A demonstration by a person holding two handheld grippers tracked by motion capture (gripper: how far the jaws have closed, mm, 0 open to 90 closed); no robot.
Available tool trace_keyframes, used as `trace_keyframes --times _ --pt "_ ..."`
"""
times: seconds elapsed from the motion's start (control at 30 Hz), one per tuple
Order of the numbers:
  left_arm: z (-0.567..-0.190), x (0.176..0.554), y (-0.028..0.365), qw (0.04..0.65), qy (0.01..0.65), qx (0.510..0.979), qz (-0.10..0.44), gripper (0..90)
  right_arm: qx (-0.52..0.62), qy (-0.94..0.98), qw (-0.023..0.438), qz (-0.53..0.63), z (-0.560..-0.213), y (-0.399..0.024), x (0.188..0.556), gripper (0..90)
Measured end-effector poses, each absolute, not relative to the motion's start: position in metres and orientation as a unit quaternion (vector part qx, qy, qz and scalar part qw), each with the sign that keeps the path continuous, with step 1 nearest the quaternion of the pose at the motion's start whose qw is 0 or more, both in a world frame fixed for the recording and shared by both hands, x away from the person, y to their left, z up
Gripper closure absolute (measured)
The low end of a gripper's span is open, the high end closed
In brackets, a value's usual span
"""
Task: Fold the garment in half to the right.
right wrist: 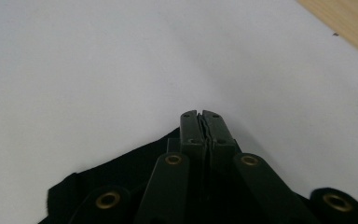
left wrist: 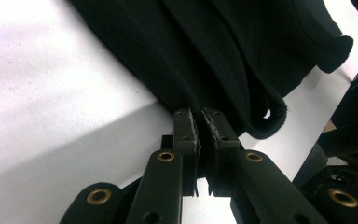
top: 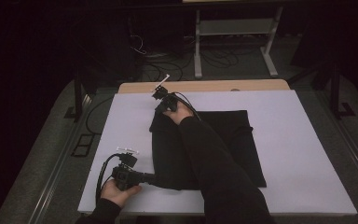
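Observation:
A black garment [top: 223,144] lies spread on the white table cover [top: 307,154]. My left gripper [top: 154,177] sits at the garment's near left corner, jaws shut on the cloth edge. In the left gripper view the pads of that gripper [left wrist: 200,114] pinch a fold of the black garment [left wrist: 223,51]. My right gripper [top: 158,111] is at the garment's far left corner, the person's dark sleeve reaching across the cloth. In the right gripper view this gripper [right wrist: 199,114] is closed with a thin layer of the black garment [right wrist: 121,172] caught between the pads.
The wooden table edge [top: 205,86] shows beyond the white cover at the far side. Behind the table a metal-framed stand [top: 235,28] and loose cables [top: 168,70] lie on the dark floor. Bare white cover surrounds the garment on the left and right.

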State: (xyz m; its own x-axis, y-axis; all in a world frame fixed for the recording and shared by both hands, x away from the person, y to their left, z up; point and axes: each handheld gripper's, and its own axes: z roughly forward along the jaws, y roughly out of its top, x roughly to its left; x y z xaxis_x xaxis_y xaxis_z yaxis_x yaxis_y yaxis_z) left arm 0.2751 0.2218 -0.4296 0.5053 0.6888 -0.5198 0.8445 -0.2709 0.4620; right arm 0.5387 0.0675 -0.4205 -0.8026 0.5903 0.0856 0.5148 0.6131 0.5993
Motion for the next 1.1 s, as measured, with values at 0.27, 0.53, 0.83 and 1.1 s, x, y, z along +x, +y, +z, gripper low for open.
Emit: trace_keyframes --times 0.27,0.53,0.83,1.1 --pt "-0.425 0.273 0.221 0.372 0.480 0.787 -0.106 82.8 0.312 0.890 0.072 0.324 -0.406 0.055 0.529 87.3" --pt "-0.418 0.272 0.218 0.390 0.471 0.784 -0.106 82.9 0.323 0.882 0.078 0.334 -0.391 0.029 0.515 87.3" --pt "-0.406 0.271 0.212 0.413 0.457 0.780 -0.110 83.0 0.339 0.860 0.083 0.373 -0.377 -0.004 0.507 87.3" --pt "-0.398 0.273 0.198 0.424 0.439 0.783 -0.120 83.1 0.343 0.855 0.091 0.379 -0.376 -0.025 0.502 87.3"
